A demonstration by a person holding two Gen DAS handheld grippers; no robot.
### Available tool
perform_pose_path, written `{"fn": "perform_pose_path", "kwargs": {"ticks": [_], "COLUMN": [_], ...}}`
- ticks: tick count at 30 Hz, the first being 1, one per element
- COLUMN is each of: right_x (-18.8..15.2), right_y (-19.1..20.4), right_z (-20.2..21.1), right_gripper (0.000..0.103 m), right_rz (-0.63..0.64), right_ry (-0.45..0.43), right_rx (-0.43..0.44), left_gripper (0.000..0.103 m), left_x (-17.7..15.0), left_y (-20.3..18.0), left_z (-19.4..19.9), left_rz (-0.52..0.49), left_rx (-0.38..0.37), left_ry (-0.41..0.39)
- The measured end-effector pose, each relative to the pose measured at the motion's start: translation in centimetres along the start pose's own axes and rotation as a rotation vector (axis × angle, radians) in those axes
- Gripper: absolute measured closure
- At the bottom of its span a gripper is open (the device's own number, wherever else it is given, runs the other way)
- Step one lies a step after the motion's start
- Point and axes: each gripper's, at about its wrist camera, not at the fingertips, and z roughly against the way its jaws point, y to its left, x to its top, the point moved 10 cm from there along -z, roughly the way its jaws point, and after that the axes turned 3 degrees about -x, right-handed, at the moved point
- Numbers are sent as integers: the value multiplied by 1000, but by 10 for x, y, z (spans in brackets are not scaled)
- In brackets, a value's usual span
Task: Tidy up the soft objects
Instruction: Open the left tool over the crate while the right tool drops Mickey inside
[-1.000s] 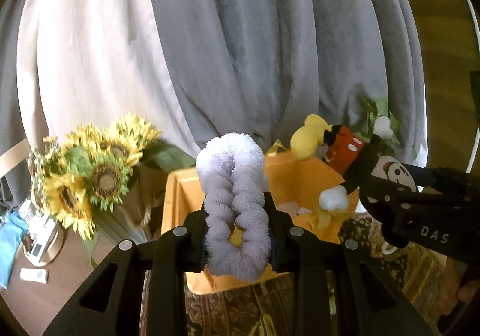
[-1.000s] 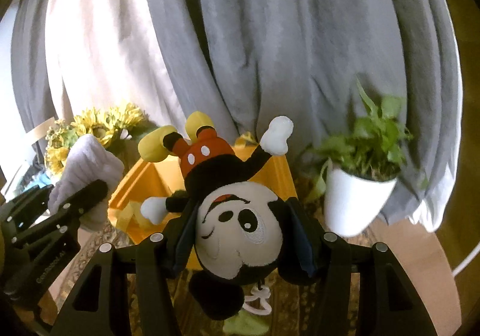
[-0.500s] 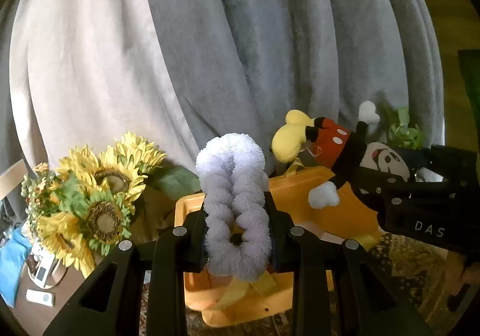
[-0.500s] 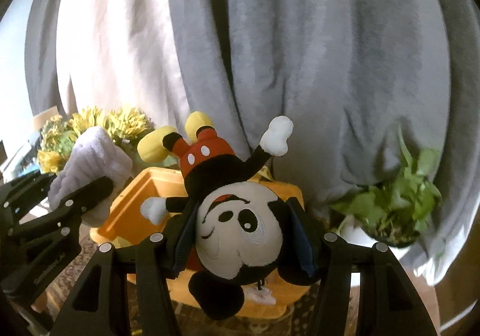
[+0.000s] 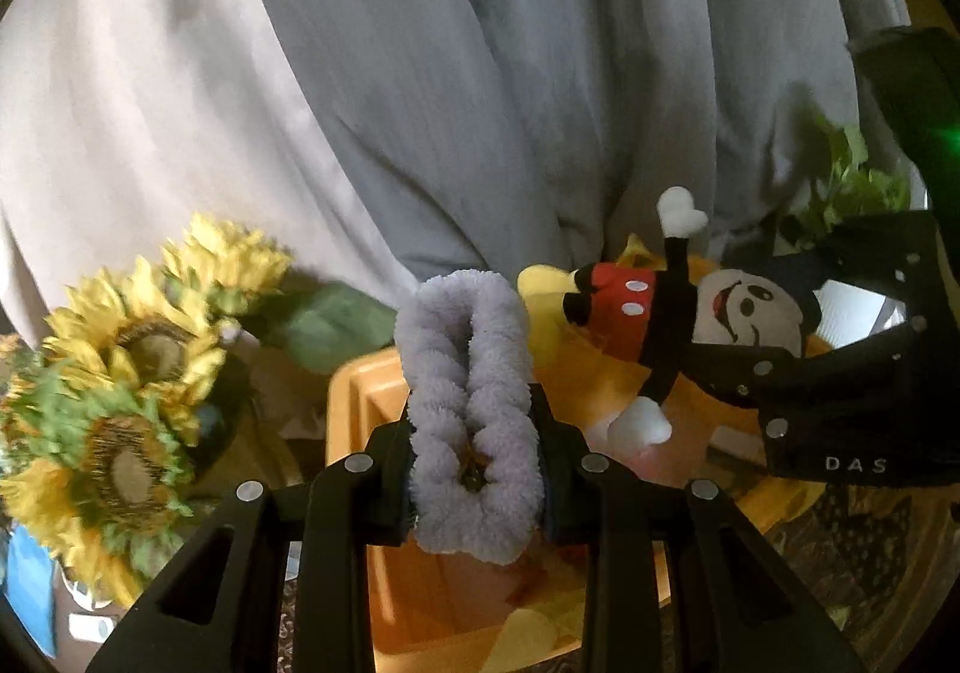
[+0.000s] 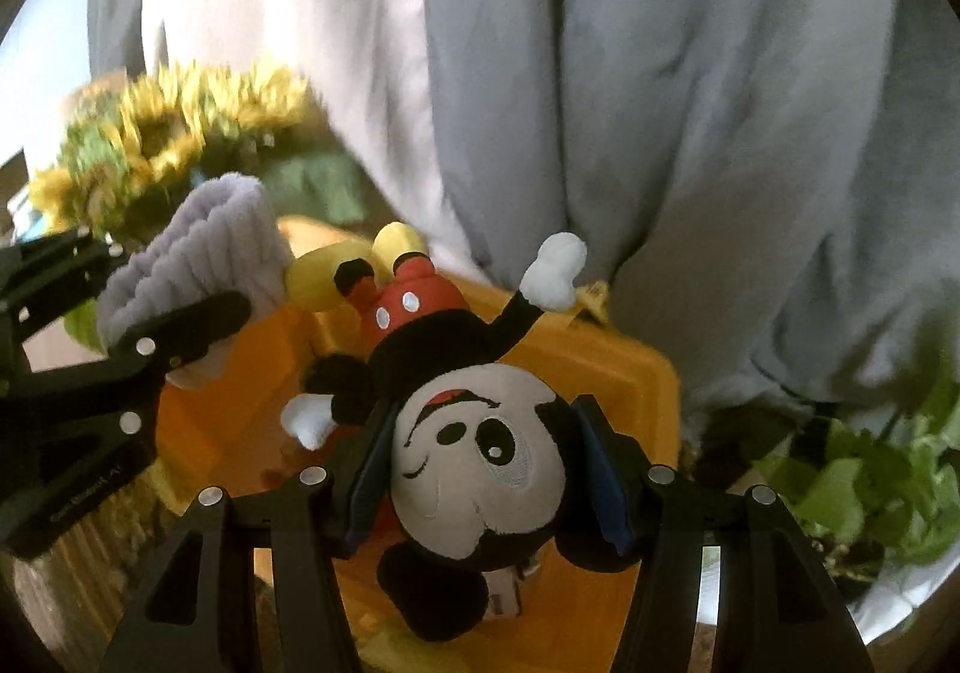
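Observation:
My left gripper [image 5: 474, 469] is shut on a fluffy lavender loop-shaped soft toy [image 5: 468, 391] and holds it over the near left part of an open orange box [image 5: 354, 391]. My right gripper [image 6: 480, 469] is shut on the head of a Mickey Mouse plush [image 6: 474, 457], which hangs upside down over the same orange box [image 6: 636, 373]. In the left wrist view the Mickey plush [image 5: 690, 313] and the right gripper [image 5: 840, 373] sit to the right, above the box. In the right wrist view the lavender toy [image 6: 192, 265] and left gripper [image 6: 90, 373] are at the left.
A bunch of sunflowers [image 5: 120, 373] stands left of the box. A green potted plant [image 6: 870, 481] stands right of it. Grey and white curtains [image 5: 480, 72] hang close behind. A patterned cloth [image 5: 840, 571] covers the table under the box.
Both grippers have moved forward and down with their toys, so the orange box now lies right beneath them. The grips have not changed.

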Motion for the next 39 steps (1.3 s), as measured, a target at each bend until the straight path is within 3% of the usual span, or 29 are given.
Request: {"fn": "perform_pose_path", "kwargs": {"ticks": [9, 12, 16, 21, 29, 35, 39], "right_x": [-16, -21, -25, -19, 2, 14, 17], "right_y": [14, 17, 19, 10, -11, -21, -22], "right_z": [-45, -54, -59, -53, -20, 22, 55], "right_gripper": [44, 43, 40, 28, 28, 28, 28], "right_rz": [93, 108, 134, 146, 41, -84, -178], "right_ry": [179, 223, 239, 201, 104, 1, -50], "right_rx": [58, 75, 58, 1, -59, -107, -60], "left_gripper": [68, 51, 30, 22, 15, 5, 3], "left_x": [-20, -27, -27, -27, -14, 3, 12], "left_y": [-5, -6, -7, -5, -4, 2, 6], "left_z": [-45, -54, -55, -50, -25, 13, 47], "left_rz": [-20, -30, -47, -58, 30, 94, 144], "left_rx": [-58, -66, -56, -40, -80, -57, -20], "left_ry": [168, 216, 215, 209, 178, 100, 31]}}
